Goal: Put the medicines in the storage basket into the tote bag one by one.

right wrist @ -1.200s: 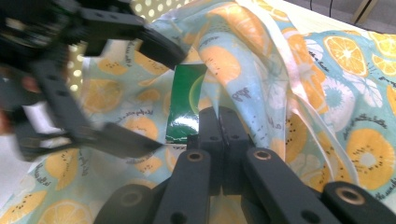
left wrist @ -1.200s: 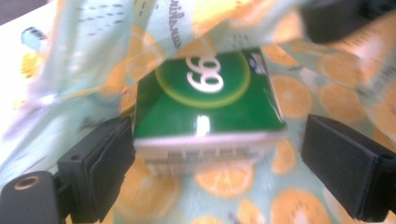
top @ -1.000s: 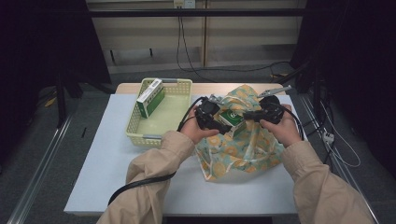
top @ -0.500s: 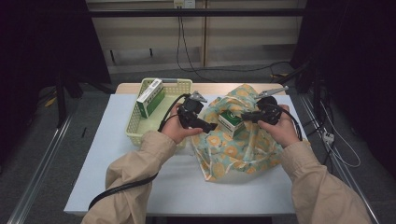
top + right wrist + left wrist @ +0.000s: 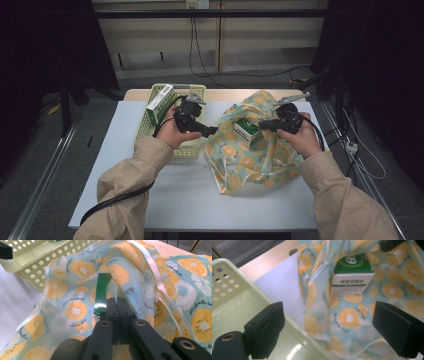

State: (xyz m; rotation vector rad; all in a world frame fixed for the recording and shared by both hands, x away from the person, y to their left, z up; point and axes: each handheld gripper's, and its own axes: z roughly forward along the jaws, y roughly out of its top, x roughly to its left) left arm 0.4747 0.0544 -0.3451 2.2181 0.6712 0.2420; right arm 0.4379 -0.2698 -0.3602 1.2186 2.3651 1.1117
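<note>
Worktop [image 5: 165,200]: white sheet over a wooden top, carrying everything.

Fabric bag [image 5: 252,160]: largest item, lying right of centre on the worktop, pale blue with orange-slice print. Looks like thin, limp cloth that will fold, sag and bunch wherever gripped. Light, not fragile, little slip. Mouth is held up on the right side; the pale seam band along the rim [image 5: 152,267] seems the sturdiest place to pinch.

Basket [image 5: 195,147]: pale green plastic, perforated walls, left of the bag and just beside it. Rigid. A green-and-white carton [image 5: 160,102] stands in its far corner.

Box [image 5: 352,275]: small green-and-white carton sitting in the bag's mouth, upright, resting on the cloth. Judged light, stiff card with glossy faces, so a little slippery; crushable under hard squeeze. Best taken across two opposite flat sides, mid-height.

Right gripper [image 5: 117,307]: jaws clenched together on the bag's cloth beside the box, holding the opening up.

Left gripper [image 5: 329,332]: jaws released and wide, nothing between them, poised over the basket's near edge, facing the bag and box.
</note>
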